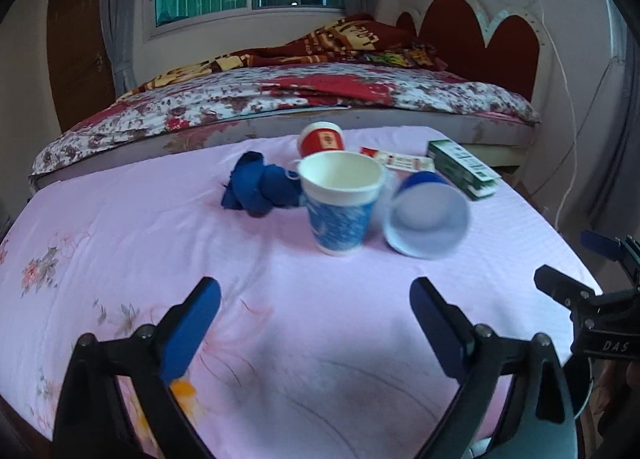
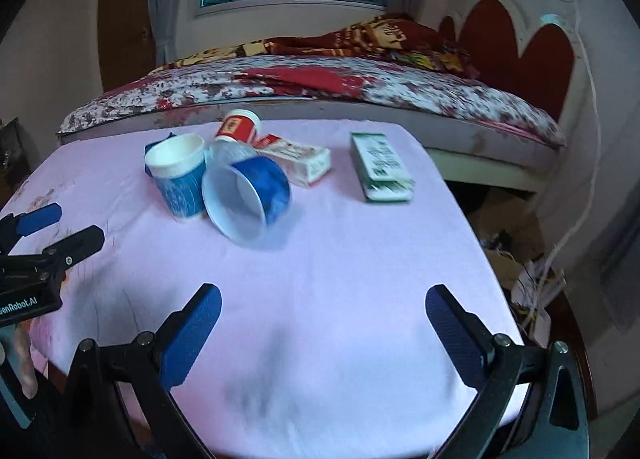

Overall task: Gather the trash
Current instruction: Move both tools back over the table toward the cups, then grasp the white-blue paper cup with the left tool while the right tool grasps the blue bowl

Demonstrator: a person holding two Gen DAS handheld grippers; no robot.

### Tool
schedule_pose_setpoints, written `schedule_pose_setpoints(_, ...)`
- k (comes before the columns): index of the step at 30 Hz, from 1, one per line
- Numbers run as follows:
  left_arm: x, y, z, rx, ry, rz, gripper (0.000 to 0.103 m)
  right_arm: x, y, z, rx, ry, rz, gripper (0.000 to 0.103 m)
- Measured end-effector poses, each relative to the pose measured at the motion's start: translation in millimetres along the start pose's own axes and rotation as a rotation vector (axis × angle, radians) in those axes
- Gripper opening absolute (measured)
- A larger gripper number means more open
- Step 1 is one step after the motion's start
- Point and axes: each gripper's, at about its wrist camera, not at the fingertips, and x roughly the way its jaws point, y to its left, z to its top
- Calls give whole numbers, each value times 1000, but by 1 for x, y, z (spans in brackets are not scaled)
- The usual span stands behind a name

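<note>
Pink sheet [image 1: 120, 219] over table, bed [image 1: 280, 99] behind. Left view: left gripper [image 1: 316, 299] gaping, empty; upright cup [image 1: 340, 203] dead ahead, tipped cup [image 1: 428, 219] ahead-right, mouth toward lens, cloth [image 1: 260, 187] left of both.

Right view: right gripper [image 2: 324, 307] spread wide, holding nothing; tipped cup [image 2: 248, 199] ahead-left, touching upright cup [image 2: 180, 175]; green box [image 2: 380, 167] ahead-right, long axis running away. Probably left nearer upright cup.
</note>
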Motion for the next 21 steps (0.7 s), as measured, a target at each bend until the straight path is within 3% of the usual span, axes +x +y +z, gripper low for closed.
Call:
schedule_pose_setpoints(11,41,18,8,-20,26,-12,88,71,29,38,-25,39,52,83)
schedule_pose_setpoints(13,47,16,9,-13,30,-12,88,86,30,44,-18,58,57,72)
schedule_pose_setpoints(17,57,10,13,-17,35,-35,88,107,23,50,3,87,69,60)
schedule_pose_setpoints(19,61,5,17,-21,35,-49,88,112,19,51,11,96,83,28)
schedule_pose_setpoints(21,67,-4,21,-22,35,-68,88,114,13,49,17,103,90,15)
